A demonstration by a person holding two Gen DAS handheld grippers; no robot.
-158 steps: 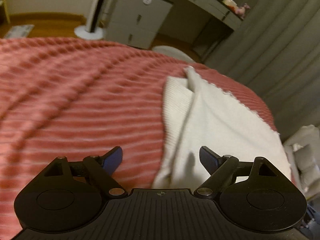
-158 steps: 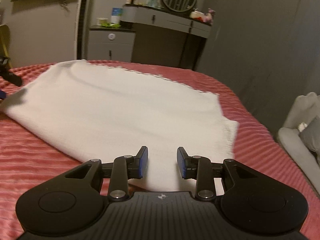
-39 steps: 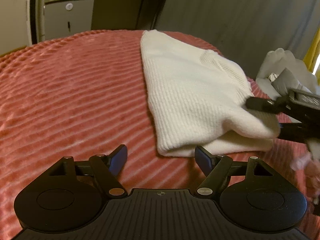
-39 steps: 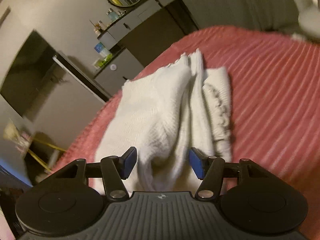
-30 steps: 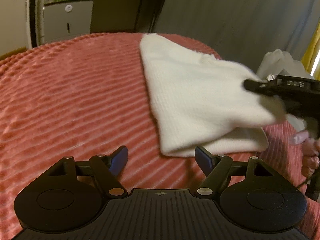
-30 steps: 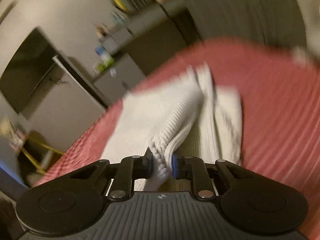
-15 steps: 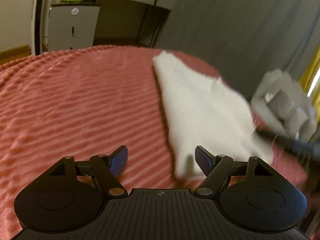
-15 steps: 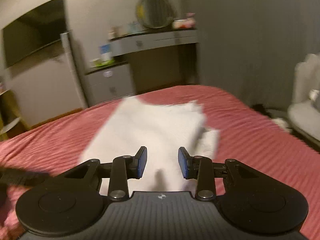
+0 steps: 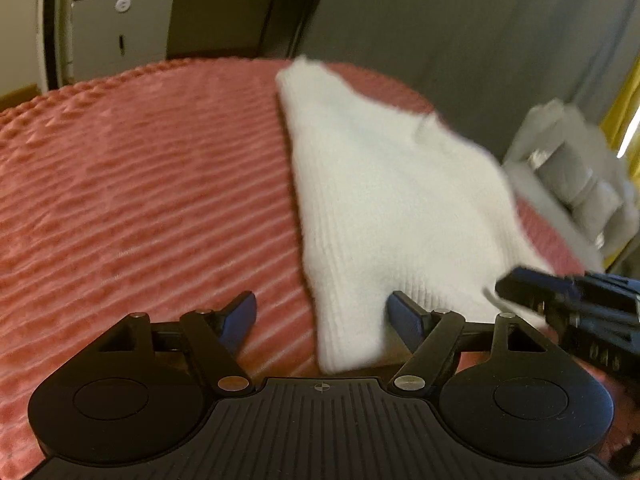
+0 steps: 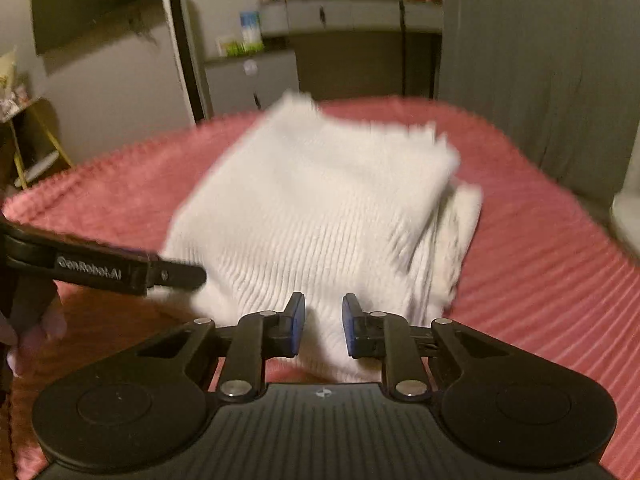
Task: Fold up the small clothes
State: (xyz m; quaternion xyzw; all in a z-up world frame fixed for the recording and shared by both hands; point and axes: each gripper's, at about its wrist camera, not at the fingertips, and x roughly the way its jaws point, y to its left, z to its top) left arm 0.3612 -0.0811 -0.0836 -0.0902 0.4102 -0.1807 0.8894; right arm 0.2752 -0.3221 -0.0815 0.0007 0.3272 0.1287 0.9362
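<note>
My left gripper [image 9: 322, 316] stands wide, nothing pressed between its fingers [image 9: 404, 314] — the near corner of the white sweater [image 9: 392, 200] lies under the gap, untouched as far as I can tell. My right gripper [image 10: 323, 326] is narrow and closing; the sweater's near edge shows between the blue pads, but I see no pinch on the knit yet.

The sweater [image 10: 320, 216] sits folded on the bed [image 9: 140, 184], toward its far right corner in my left view, with bare red cover on every side of it. In my right view a second layer peeks out along the right side, not lined up with the top one.

As I judge it, the step is to take the near edge for one more fold. To do it well I should catch all the layers at once, not the top one alone, with both grippers on the same edge and well apart from each other, then lift evenly and lay the edge down square on the far one. A one-sided grip would likely let the knit sag and skew.

The sweater is a soft ribbed knit — thick, limp, apt to stretch. The bed cover is plush with raised ridges, so I expect the knit will cling, not slide.
</note>
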